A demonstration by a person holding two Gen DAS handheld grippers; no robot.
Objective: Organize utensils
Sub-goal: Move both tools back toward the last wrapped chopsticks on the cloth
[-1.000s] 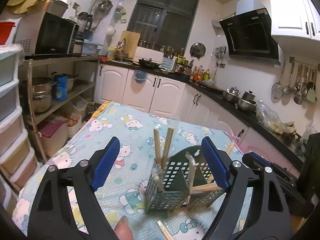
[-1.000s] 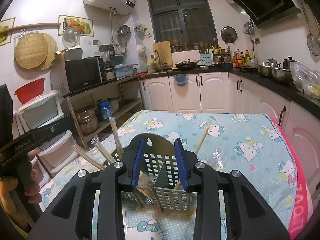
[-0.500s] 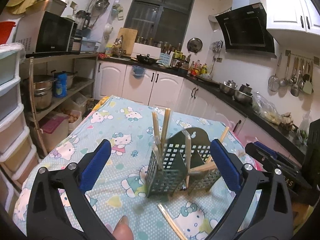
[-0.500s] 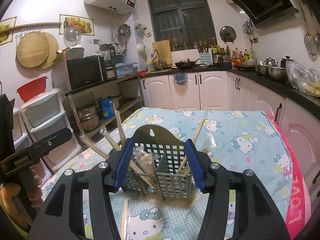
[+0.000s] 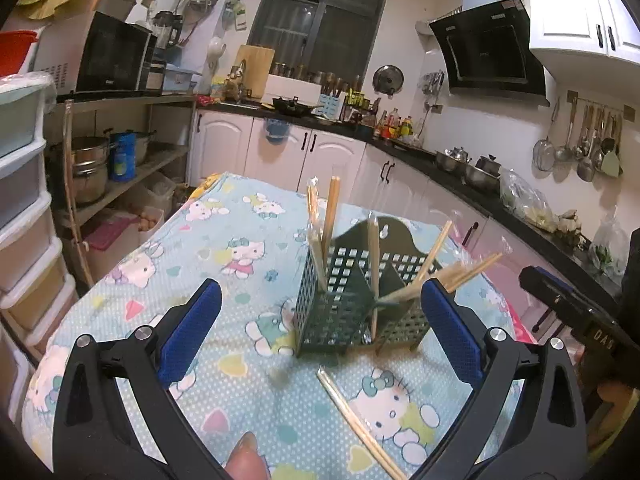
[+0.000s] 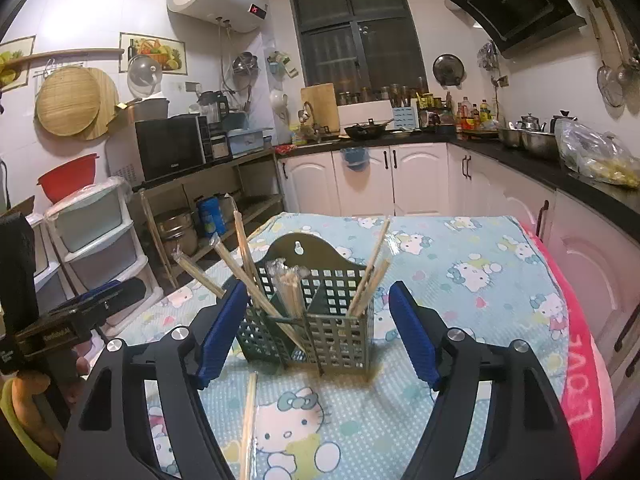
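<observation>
Chopsticks (image 5: 356, 412) lie before caddy (image 5: 352, 304); both hand-held grippers (image 5: 320, 332) (image 6: 316, 332) gape wide, empty.

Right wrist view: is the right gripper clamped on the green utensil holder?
No: the right gripper is open, its blue pads apart and clear of the utensil holder.

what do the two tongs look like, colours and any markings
Both look alike: left tongs and right tongs have glossy black plastic arms with slot cut-outs, silver round screws near the joints, and flat blue pads on the inner faces. Seen from the other camera, each black body carries small pale lettering, too blurred to read. No cables or sleeves show.
</observation>
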